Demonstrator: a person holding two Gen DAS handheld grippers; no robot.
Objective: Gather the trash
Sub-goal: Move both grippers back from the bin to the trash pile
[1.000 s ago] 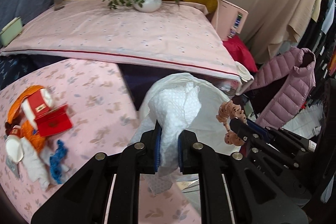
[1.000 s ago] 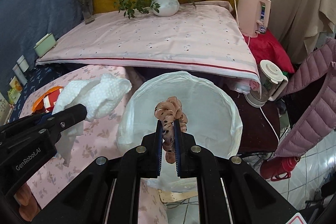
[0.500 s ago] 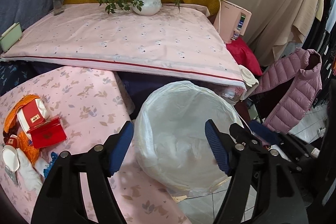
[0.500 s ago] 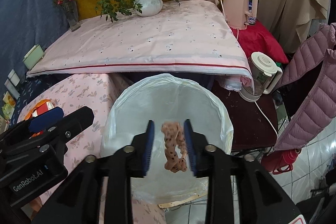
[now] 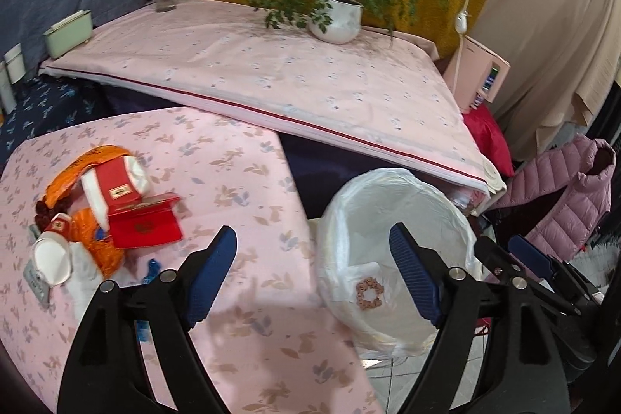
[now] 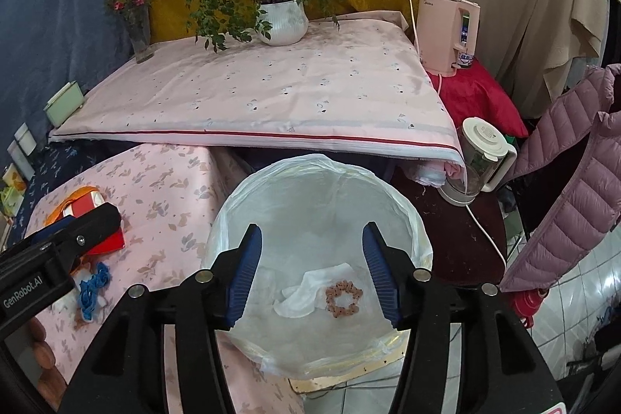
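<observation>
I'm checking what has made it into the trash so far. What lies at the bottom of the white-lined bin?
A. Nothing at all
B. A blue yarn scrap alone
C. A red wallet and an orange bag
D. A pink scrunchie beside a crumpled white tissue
D: the right wrist view shows the pink scrunchie lying beside the crumpled white tissue on the bottom of the bin.

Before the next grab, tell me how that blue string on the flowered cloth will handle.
The blue string lies in a loose tangle, so it is probably floppy and light. It will likely sag and dangle when lifted. Strands may slip out unless a tool pinches the bunched middle.
</observation>
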